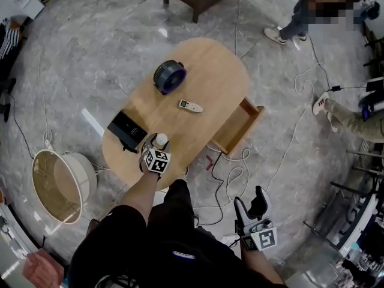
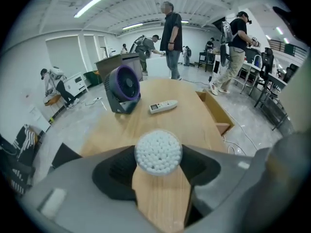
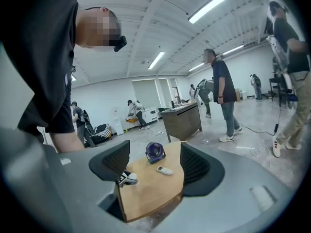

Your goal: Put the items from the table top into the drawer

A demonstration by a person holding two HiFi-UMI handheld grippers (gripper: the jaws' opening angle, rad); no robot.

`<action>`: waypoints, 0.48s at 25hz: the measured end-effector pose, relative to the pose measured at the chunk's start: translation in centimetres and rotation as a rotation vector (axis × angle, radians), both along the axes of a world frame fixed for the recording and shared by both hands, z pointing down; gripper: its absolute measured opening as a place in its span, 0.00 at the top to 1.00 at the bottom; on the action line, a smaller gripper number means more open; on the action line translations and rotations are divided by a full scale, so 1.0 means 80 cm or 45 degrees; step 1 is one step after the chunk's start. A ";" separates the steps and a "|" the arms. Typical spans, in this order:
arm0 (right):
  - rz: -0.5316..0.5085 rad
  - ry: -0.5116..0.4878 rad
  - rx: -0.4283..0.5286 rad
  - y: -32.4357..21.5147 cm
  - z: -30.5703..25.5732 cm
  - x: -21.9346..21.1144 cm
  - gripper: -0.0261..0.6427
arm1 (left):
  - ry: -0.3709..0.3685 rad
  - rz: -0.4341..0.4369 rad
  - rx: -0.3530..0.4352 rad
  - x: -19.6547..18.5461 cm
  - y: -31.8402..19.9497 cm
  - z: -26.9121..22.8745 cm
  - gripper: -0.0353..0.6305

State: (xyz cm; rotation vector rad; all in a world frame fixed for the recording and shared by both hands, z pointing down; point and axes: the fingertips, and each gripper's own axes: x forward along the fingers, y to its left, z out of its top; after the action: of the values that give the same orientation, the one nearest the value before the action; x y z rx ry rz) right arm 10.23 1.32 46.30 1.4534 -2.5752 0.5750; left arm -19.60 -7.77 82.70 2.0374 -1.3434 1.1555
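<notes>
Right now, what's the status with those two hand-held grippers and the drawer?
Left hand-held gripper shut on cotton swab jar, on the table. Right hand-held gripper open, empty, off the table. Drawer open; nothing seen blocking it.

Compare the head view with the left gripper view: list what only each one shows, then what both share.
Head view only: the right tongs, held low, off the wooden table, and a round basket on the floor. Left gripper view only: the packed white tips inside the swab jar that the left tongs grip, plus the ceiling lights. Both: the table, the purple fan, the remote and the open drawer.
</notes>
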 end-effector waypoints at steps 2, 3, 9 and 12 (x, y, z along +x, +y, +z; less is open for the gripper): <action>0.024 0.007 0.009 -0.010 -0.008 0.005 0.46 | -0.018 0.059 0.018 0.005 -0.009 -0.018 0.53; 0.037 0.011 0.014 -0.015 -0.013 0.008 0.46 | -0.026 0.089 0.026 0.007 -0.014 -0.027 0.53; 0.129 0.066 0.020 -0.036 -0.036 0.031 0.46 | -0.030 0.180 0.085 0.011 -0.058 -0.086 0.53; 0.175 0.081 0.079 -0.051 -0.067 0.039 0.46 | -0.019 0.199 0.121 0.019 -0.082 -0.117 0.53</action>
State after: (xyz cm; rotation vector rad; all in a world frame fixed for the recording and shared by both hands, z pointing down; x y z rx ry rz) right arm 13.34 -2.80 40.97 1.6506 -2.4801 0.4603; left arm -18.11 -14.34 73.30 2.2400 -1.2874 1.1952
